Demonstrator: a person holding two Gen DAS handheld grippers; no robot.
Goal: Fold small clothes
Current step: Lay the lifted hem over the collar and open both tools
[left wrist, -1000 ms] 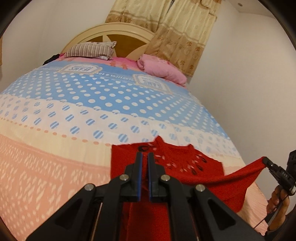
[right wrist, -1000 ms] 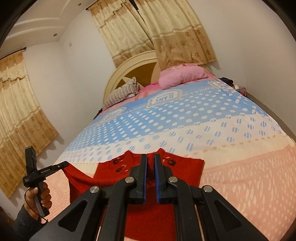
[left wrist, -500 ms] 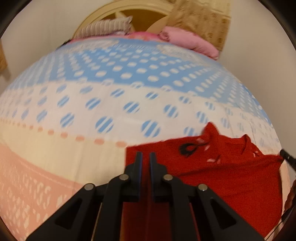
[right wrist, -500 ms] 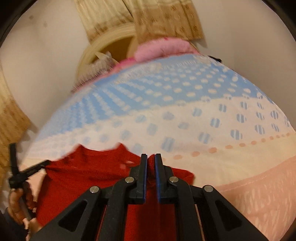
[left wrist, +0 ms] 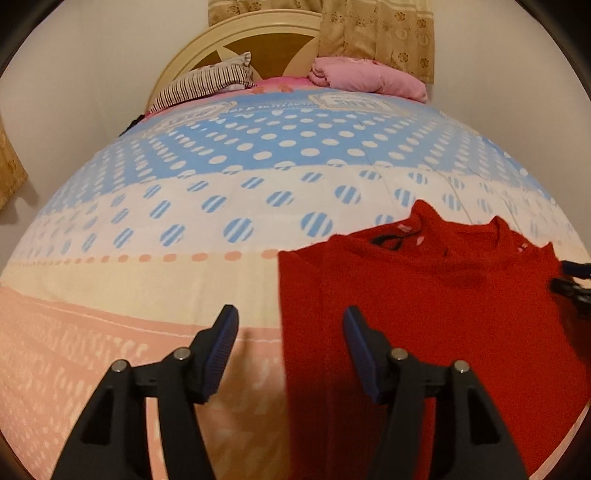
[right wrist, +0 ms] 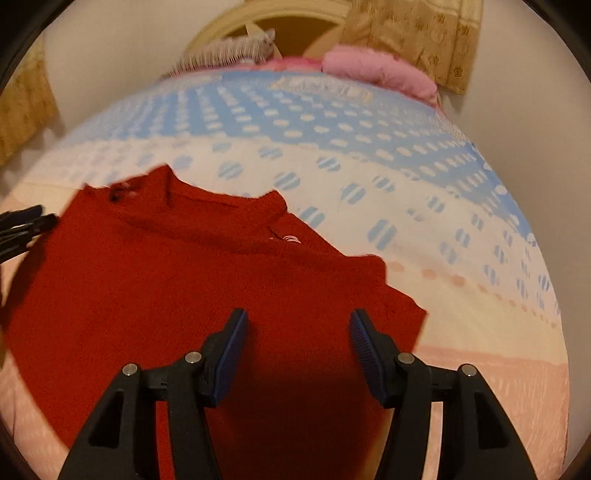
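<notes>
A small red knitted garment lies flat on the bed's patterned cover, neck opening toward the headboard. My left gripper is open and empty above the garment's left edge. My right gripper is open and empty above the garment, near its right side. The right gripper's tip shows at the right edge of the left wrist view. The left gripper's tip shows at the left edge of the right wrist view.
A striped pillow and a pink pillow lie by the wooden headboard. Curtains hang behind it. White walls stand close on both sides of the bed.
Both grippers were shut on the red garment and held it up; they lowered it onto the bed and opened. The garment now lies flat.
</notes>
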